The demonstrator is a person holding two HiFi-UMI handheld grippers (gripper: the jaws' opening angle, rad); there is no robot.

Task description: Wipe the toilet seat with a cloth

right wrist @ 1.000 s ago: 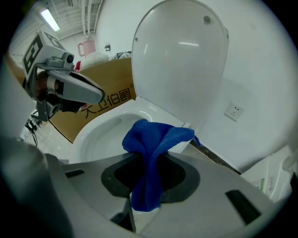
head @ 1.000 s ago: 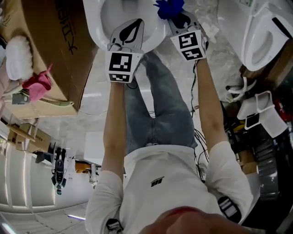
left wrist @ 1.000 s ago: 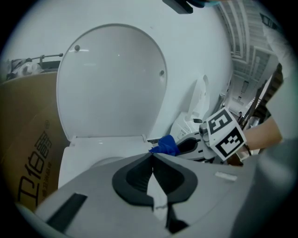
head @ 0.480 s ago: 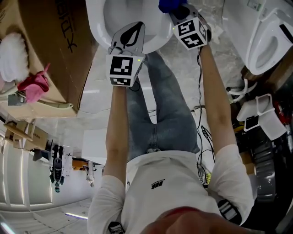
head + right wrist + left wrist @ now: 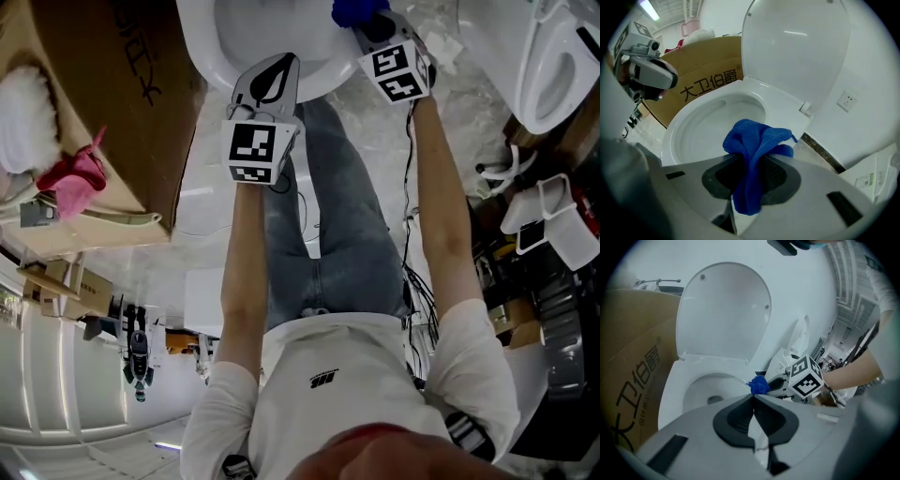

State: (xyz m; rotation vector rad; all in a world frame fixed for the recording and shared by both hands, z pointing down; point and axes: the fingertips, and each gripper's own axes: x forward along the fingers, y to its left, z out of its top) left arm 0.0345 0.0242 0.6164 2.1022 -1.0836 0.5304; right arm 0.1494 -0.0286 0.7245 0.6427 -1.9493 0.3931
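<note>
A white toilet [image 5: 220,42] stands with its lid [image 5: 724,310] raised and its seat [image 5: 675,380] down. My right gripper [image 5: 364,23] is shut on a blue cloth [image 5: 352,11] at the seat's right side; the cloth [image 5: 757,143] bunches out of the jaws just above the seat [image 5: 780,105]. My left gripper [image 5: 281,62] hovers over the front rim with its jaws shut and nothing between them. In the left gripper view the blue cloth [image 5: 759,385] and the right gripper's marker cube [image 5: 806,378] lie just beyond my left gripper [image 5: 753,398].
A large cardboard box [image 5: 103,103] stands close on the toilet's left, with a pink rag [image 5: 75,178] and a white fluffy thing [image 5: 23,112] on it. A second toilet [image 5: 562,66], white containers [image 5: 553,225] and cables [image 5: 412,281] are on the right. The person's legs stand before the bowl.
The right gripper with the cloth has edged slightly farther along the seat's right side. The left gripper stays shut over the front rim.
</note>
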